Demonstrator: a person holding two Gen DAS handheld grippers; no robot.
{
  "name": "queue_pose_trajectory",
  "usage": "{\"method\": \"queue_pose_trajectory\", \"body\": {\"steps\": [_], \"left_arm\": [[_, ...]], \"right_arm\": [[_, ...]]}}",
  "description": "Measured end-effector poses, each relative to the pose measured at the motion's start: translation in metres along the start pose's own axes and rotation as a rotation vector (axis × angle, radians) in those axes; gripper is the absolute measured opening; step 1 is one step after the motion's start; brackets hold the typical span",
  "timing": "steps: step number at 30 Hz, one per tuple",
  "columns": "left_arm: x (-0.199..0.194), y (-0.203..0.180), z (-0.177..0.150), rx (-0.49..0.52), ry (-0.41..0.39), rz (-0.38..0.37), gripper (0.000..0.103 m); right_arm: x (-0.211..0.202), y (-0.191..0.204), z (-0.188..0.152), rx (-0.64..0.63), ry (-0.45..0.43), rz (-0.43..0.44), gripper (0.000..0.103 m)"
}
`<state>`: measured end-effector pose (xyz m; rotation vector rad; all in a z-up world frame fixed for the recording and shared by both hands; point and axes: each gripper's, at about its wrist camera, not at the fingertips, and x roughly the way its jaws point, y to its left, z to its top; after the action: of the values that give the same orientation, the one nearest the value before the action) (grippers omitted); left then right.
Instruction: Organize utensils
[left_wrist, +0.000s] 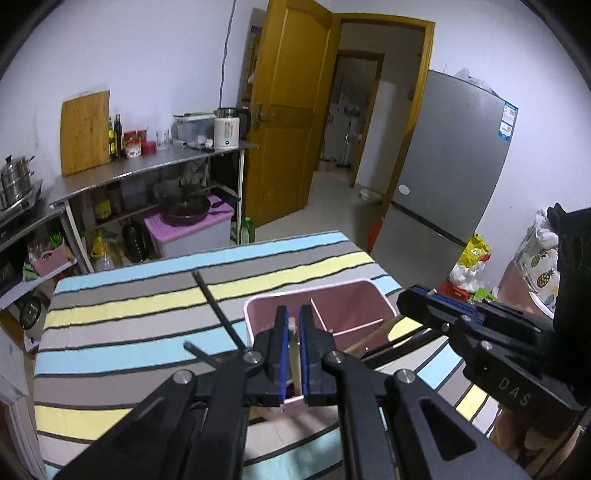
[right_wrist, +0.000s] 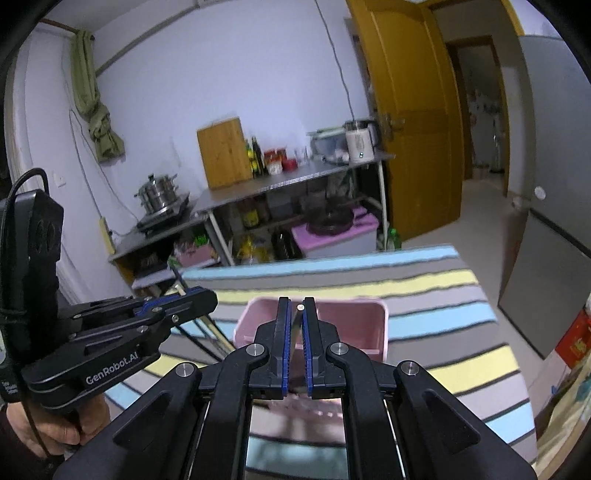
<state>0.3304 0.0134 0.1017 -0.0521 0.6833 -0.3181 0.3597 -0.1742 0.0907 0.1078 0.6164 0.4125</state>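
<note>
A pink divided utensil box (left_wrist: 351, 306) stands on the striped tablecloth (left_wrist: 129, 306); it also shows in the right wrist view (right_wrist: 354, 325). My left gripper (left_wrist: 293, 314) is shut on a thin wooden-handled utensil (left_wrist: 294, 354), over the box's left compartment. My right gripper (right_wrist: 298, 306) is shut on a thin metal utensil (right_wrist: 296, 328), above the box. It shows from the side in the left wrist view (left_wrist: 413, 295). Two black chopsticks (left_wrist: 218, 314) lie on the cloth left of the box. A wooden-handled utensil (left_wrist: 373, 338) lies under the right gripper.
A steel counter (left_wrist: 147, 170) with cutting board, bottles and kettle stands at the back. A grey fridge (left_wrist: 454, 166) is to the right, beside an open wooden door (left_wrist: 288, 110). A pink-lidded bin (left_wrist: 192, 229) with a pan sits under the counter.
</note>
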Motion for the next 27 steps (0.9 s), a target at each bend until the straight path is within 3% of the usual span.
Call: {"method": "queue_pose_trajectory", "body": {"steps": [4,13,23,25,27], "left_arm": [[-0.007,-0.002,-0.002,-0.002,-0.013,-0.001,0.029],[-0.050,-0.006,-0.002,0.001,-0.073,0.008,0.032],[-0.109,-0.018,-0.042,-0.017,-0.133,0.026,0.040],[-0.118,-0.020,-0.056,-0.018,-0.138,0.032,0.044],[-0.124,-0.023,-0.068,-0.023,-0.135,0.042,0.045]], "right_arm": [[-0.005,-0.003,-0.005,-0.001,0.003,-0.004,0.010],[-0.050,-0.004,-0.005,0.006,-0.043,-0.015,0.015],[-0.113,0.008,-0.037,-0.033,-0.079,-0.038,0.016],[-0.123,0.010,-0.048,-0.036,-0.081,-0.041,0.018],[-0.133,0.012,-0.059,-0.033,-0.087,-0.042,0.027]]}}
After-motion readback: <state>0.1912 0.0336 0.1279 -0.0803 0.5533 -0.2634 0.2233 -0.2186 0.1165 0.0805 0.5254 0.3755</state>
